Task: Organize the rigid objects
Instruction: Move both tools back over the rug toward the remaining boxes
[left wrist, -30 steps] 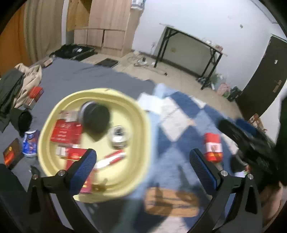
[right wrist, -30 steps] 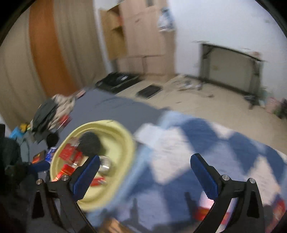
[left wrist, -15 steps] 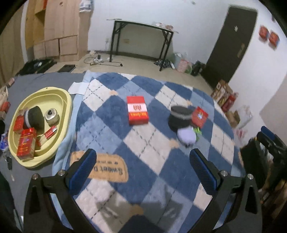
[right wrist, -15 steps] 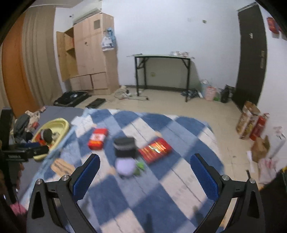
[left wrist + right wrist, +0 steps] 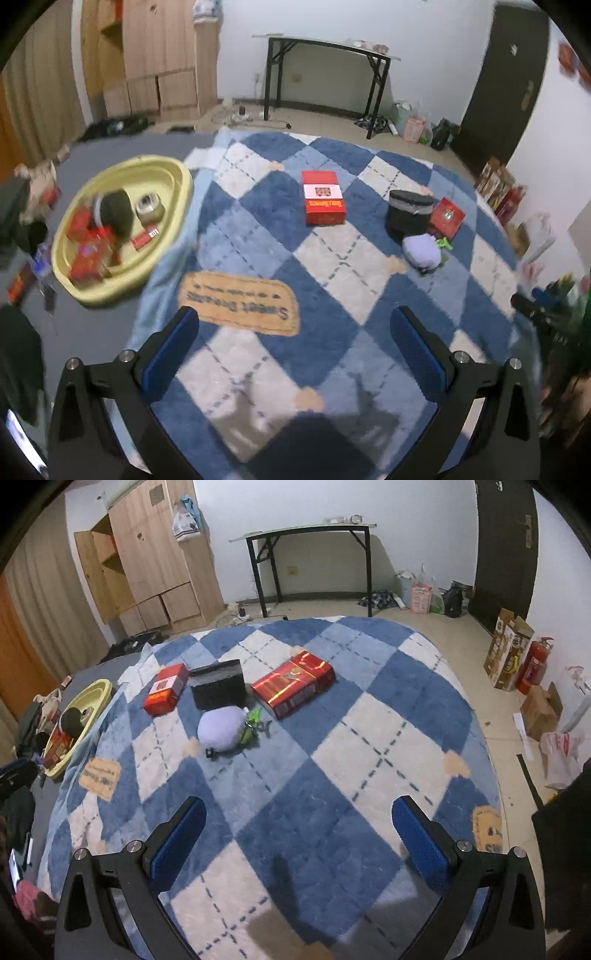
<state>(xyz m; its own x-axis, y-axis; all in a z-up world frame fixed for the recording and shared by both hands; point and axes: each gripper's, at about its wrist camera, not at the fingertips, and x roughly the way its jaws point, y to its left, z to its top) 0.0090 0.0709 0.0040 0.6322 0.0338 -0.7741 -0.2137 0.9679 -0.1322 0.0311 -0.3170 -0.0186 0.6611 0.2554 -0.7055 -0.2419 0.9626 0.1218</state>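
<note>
We turn away from the basin, back to the blanket

Both views have swung from the yellow basin [image 5: 177, 206] at 10 o'clock; left gripper [image 5: 293, 345] and right gripper [image 5: 297, 836] hold jaws open and empty, the red box [image 5: 323, 197] at 12 o'clock probably next.

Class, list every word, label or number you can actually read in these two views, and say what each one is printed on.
"Sweet Dreams", seen upside down and only partly sharp: tan patch on the checked blanket.
Red and white box: gold print, too blurred to read.
Large red box: gold print, too small to read.
Red packs in the yellow basin: print blurred, unreadable.
Cartons by the door: print unreadable.
</note>
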